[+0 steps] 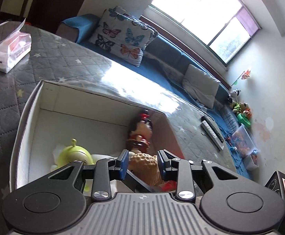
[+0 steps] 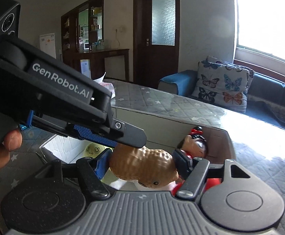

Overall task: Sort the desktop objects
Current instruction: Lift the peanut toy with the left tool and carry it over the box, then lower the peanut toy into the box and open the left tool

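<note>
Peanut toy (image 2: 142, 168) over the box (image 2: 229, 143), clamped end to end along its long axis by right gripper (image 2: 141, 161), left gripper (image 1: 142, 157) straddling its middle from above, grip unclear.

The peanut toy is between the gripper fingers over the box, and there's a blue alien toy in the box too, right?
Nearly. The peanut toy does sit between the gripper fingers above the box, but the alien toy inside is light green, not blue. The left wrist view shows it, antenna up, in the box's near corner.
</note>
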